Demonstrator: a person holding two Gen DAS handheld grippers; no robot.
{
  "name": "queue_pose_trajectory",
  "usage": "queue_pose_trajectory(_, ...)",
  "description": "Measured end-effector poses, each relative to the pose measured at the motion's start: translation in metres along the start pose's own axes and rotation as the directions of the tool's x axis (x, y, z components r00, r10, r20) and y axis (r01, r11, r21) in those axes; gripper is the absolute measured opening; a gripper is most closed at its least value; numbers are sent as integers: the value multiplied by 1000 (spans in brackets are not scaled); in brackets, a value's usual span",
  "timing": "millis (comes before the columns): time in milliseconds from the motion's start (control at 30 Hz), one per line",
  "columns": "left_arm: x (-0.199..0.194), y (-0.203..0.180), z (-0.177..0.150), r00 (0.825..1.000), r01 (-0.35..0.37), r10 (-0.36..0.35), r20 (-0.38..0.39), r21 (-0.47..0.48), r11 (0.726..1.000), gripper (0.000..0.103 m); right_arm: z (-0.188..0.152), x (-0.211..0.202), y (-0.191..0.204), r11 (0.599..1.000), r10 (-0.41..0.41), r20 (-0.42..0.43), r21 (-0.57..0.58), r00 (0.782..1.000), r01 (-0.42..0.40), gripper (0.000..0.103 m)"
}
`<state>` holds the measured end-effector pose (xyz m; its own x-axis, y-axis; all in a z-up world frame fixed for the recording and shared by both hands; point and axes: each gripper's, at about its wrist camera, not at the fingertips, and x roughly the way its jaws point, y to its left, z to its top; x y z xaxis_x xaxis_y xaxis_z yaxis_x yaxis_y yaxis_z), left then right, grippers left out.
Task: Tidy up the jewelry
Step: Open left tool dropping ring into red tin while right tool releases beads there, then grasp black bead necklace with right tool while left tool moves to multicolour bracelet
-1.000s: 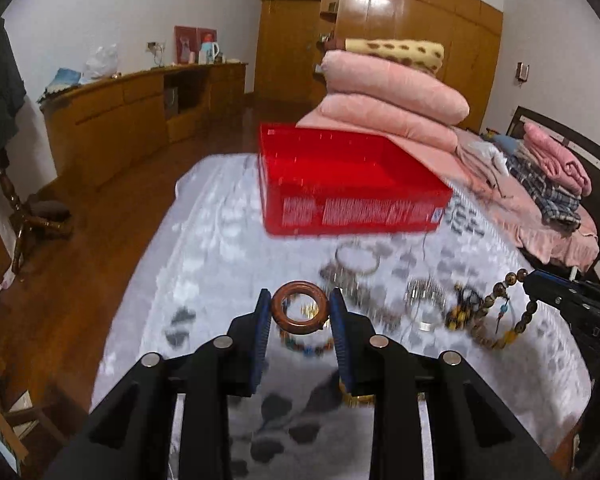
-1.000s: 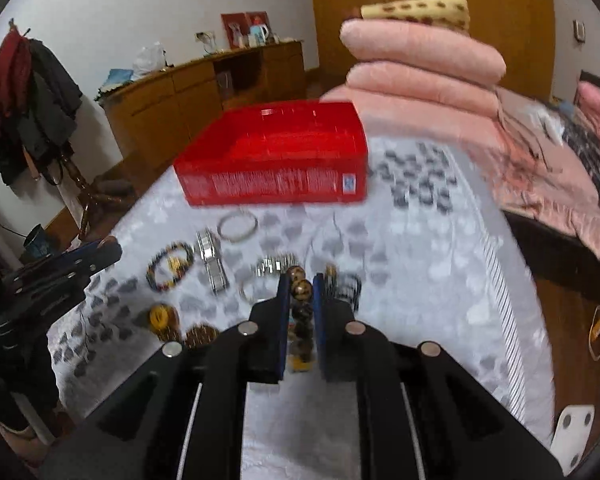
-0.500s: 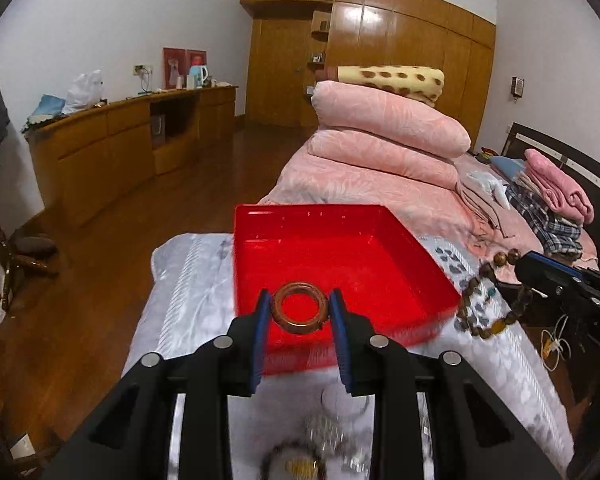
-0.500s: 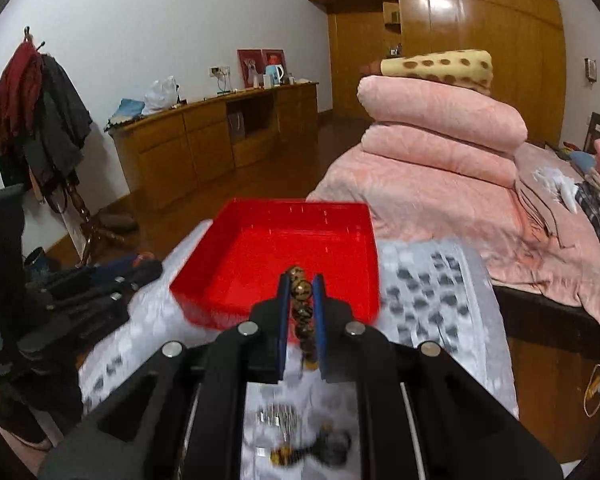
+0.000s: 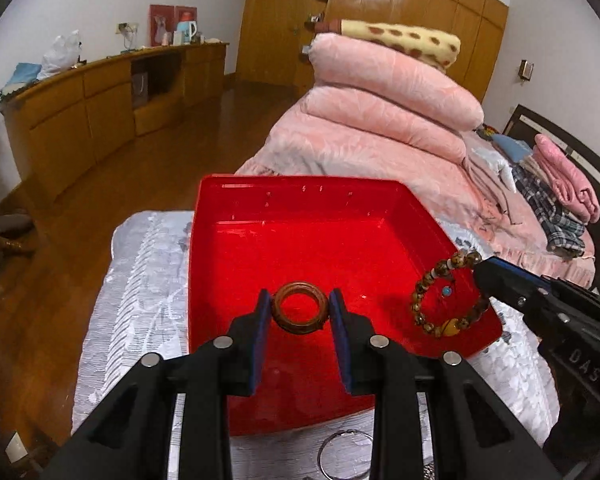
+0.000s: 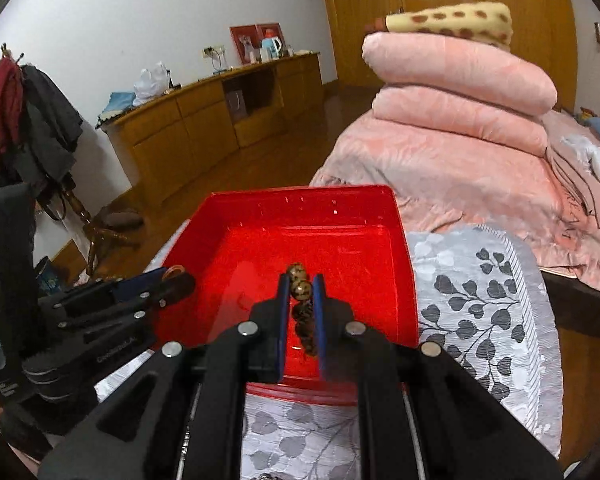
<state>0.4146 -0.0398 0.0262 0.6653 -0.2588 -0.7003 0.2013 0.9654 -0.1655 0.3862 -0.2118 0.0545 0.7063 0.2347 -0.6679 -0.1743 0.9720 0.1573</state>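
Table: the patterned grey cloth (image 6: 480, 300) fills much less of both views than a second ago, when the spread of loose jewelry lay ahead of the grippers; only a thin silver bangle (image 5: 342, 454) shows at the bottom edge of the left view now.
Red tray (image 5: 236, 240): a second ago it stood well ahead of both grippers; now it lies directly beneath them, its floor bare.
Left gripper (image 5: 299, 312): carried from over the cloth to above the tray's near-middle; jaws set moderately wide, clamped on either side of the brown wooden ring (image 5: 299, 308), which is held flat and clear of the floor.
Right gripper (image 6: 301, 286): also brought over the tray, to the right of the left one; jaws narrow, pinching the beaded bracelet (image 5: 446, 294), whose loop hangs free over the tray's right side.
Meaning: judged transport finished for both pieces; release into the tray looks next, neither yet let go.
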Motion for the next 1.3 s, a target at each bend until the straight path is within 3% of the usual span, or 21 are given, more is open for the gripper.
queue_pose_trajectory(67,2,2,-1,1000,1,-1,-9,-7,1000,30,-3,7,-3,1000,-13,-21,2,1000,14,16)
queue_pose_trajectory(133,4,5,-2,1000,0,0,-18,-14,1000,40,-4,11,-5,1000,-24,-29,2,999,24,26)
queue_pose_trajectory(300,-12,11,-2,1000,-9,9,8,-26,1000,48,-8,5,-7,999,-41,-17,9,999,41,26)
queue_pose_trajectory(433,-42,15,-9,997,-35,37,63,-25,999,59,-19,-13,-6,997,-83,10,2,997,83,38)
queue_pose_trajectory(533,-67,18,-22,992,-60,62,111,-19,998,66,-35,-32,-4,994,-106,35,0,994,106,49)
queue_pose_trajectory(733,-110,19,-66,970,-152,153,186,-22,988,82,-87,-77,-1,989,-150,82,27,985,148,55)
queue_pose_trajectory(1067,-145,11,-154,956,-221,218,197,-4,975,86,-178,-107,16,987,-148,38,65,988,145,58)
queue_pose_trajectory(1300,-138,-4,-189,968,-218,213,135,31,975,86,-206,-99,22,983,-167,-38,64,985,169,57)
